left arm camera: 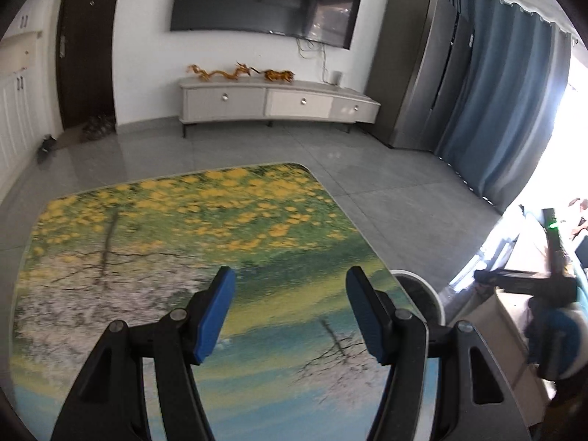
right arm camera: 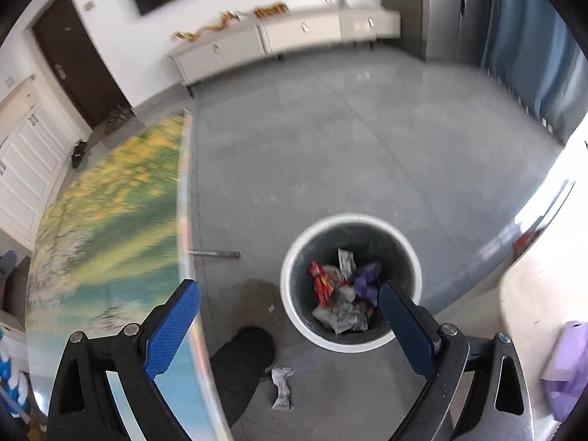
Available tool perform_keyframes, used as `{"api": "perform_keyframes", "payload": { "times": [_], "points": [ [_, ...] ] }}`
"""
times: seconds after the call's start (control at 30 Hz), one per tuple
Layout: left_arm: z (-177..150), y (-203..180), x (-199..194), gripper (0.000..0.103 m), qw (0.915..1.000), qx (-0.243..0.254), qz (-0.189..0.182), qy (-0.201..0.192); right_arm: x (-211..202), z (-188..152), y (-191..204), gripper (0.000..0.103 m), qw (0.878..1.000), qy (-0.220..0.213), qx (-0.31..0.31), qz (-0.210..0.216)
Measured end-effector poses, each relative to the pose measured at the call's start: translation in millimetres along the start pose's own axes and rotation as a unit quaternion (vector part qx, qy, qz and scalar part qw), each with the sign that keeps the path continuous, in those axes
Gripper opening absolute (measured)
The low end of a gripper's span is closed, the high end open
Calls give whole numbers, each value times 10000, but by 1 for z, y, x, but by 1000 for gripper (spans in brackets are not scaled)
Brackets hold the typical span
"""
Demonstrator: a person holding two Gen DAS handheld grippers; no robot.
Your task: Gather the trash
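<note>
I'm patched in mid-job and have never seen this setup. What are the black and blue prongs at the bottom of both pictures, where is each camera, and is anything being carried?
The prongs are two-finger grippers, one in each of a person's hands, each with a camera looking along its fingers. The left gripper hangs over the table, whose flower-print top shows nothing lying on it; its blue pads stand apart with nothing between. The right gripper looks down at the floor beside the table. Its jaws are wide and empty above a white bin holding wrappers. One crumpled wrapper lies on the floor outside the bin.
</note>
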State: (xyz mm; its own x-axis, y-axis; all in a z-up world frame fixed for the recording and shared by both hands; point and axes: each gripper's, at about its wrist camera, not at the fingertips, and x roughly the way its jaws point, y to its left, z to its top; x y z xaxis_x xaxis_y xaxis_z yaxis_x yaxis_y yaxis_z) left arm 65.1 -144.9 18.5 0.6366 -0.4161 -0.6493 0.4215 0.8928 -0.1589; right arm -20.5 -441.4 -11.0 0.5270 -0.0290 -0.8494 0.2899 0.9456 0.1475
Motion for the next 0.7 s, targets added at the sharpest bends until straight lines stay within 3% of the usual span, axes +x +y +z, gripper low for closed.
{"api": "perform_keyframes", "payload": {
  "times": [0.17,0.27,0.47,0.7],
  "points": [
    [-4,15,-34,61,9987,66,388,-319,-51,-6,40,99,9975,-652,-179,217],
    [-5,26,-57,68,9956,102,736,-579,-70,-13,69,100,9936,-1021,-329,349],
    [-9,52,-93,71,9864,26,1344,-949,-89,-28,140,101,9800,-1690,-1026,199],
    [-17,65,-117,71,9787,8,1657,-1212,-98,-45,194,102,9627,-2209,-1503,430]
  ]
}}
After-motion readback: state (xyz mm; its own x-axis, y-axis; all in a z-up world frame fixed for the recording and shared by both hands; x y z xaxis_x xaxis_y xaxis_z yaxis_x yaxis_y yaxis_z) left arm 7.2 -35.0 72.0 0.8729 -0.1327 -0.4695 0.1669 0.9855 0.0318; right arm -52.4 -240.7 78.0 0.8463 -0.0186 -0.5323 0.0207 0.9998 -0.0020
